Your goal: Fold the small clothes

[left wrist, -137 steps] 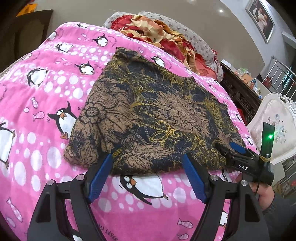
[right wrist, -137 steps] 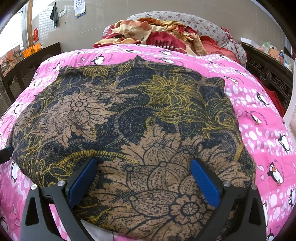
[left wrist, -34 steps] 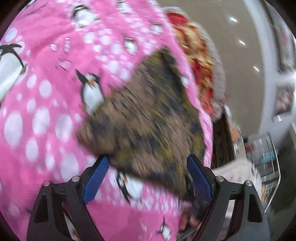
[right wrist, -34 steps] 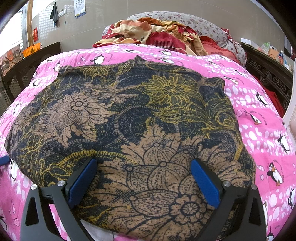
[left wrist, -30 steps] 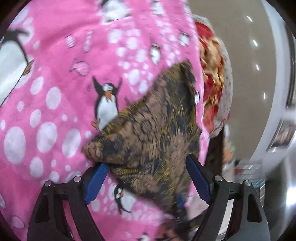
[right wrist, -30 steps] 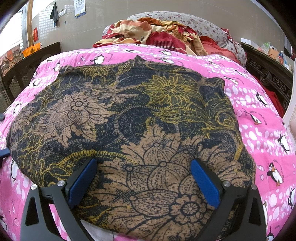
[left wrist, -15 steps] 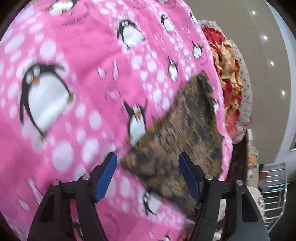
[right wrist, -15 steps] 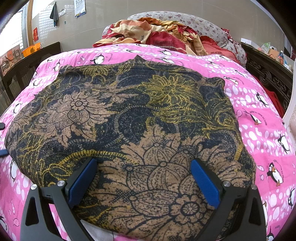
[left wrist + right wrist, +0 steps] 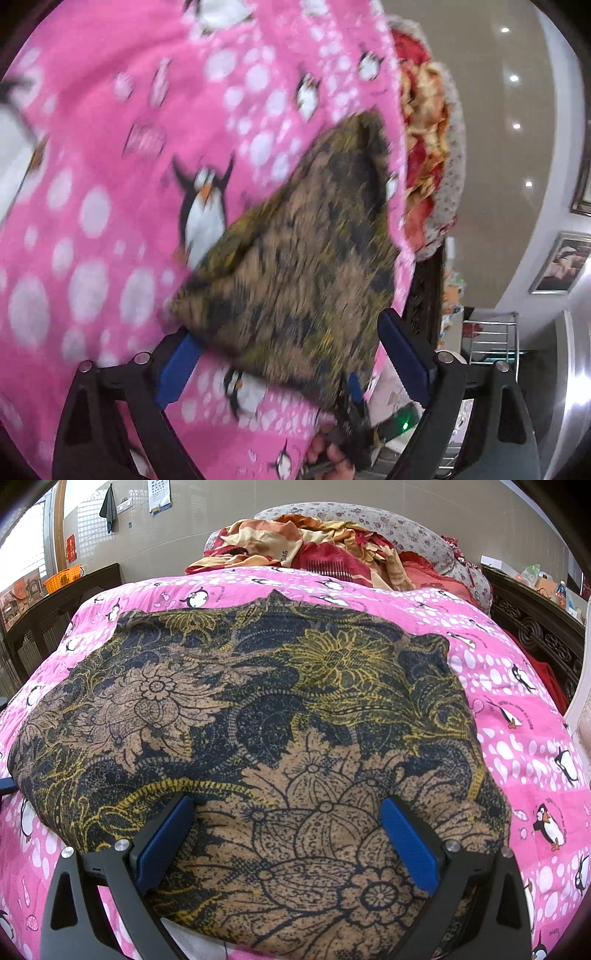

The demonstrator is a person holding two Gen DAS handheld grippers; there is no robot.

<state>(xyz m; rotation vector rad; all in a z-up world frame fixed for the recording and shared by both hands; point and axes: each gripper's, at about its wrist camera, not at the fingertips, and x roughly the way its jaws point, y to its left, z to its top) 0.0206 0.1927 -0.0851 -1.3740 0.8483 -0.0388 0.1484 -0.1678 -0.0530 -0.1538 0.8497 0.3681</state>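
A brown, navy and yellow floral garment (image 9: 280, 720) lies spread flat on a pink penguin-print blanket (image 9: 517, 686). My right gripper (image 9: 286, 834) is open, its blue pads resting on the garment's near edge. In the tilted, blurred left wrist view, the garment (image 9: 303, 266) shows with its left corner near my left gripper (image 9: 291, 350), which is open with the corner just between its blue pads. The right gripper (image 9: 351, 402) and the hand holding it show at the garment's far corner in that view.
A pile of red and cream bedding (image 9: 314, 550) and a floral pillow (image 9: 406, 531) lie at the bed's far end. A dark carved bed frame (image 9: 535, 627) runs along the right. A dark bench (image 9: 55, 609) stands on the left.
My left gripper has swung and tilted, moving in on the garment's left corner and opening wider. The right gripper and the garment have not moved.
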